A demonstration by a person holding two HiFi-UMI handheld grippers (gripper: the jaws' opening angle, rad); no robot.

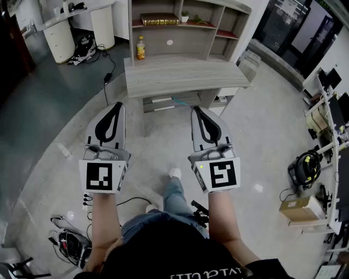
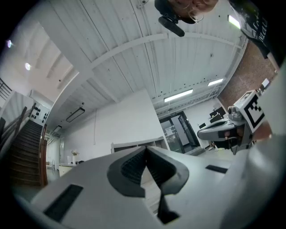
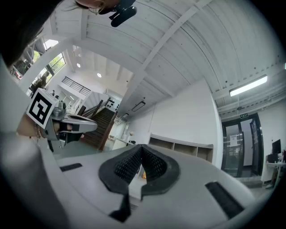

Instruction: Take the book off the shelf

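A brown book (image 1: 160, 20) lies flat in the upper left compartment of the wooden shelf unit (image 1: 218, 16), which stands on a grey desk (image 1: 185, 73). Both grippers are held side by side over the floor, well short of the desk, with their tips toward it. My left gripper (image 1: 116, 105) is shut with nothing in it, and so is my right gripper (image 1: 196, 109). In the left gripper view the left gripper's (image 2: 146, 150) ribbed pads meet. The right gripper's (image 3: 141, 149) pads also meet, with the shelf unit (image 3: 183, 147) beyond them.
An orange-yellow bottle (image 1: 140, 48) stands on the desk at the left under the shelf. White rounded furniture (image 1: 60, 32) and cables (image 1: 87, 46) are at the far left. Boxes and a vacuum-like machine (image 1: 305, 163) sit at the right. Cables (image 1: 68, 240) lie near my feet.
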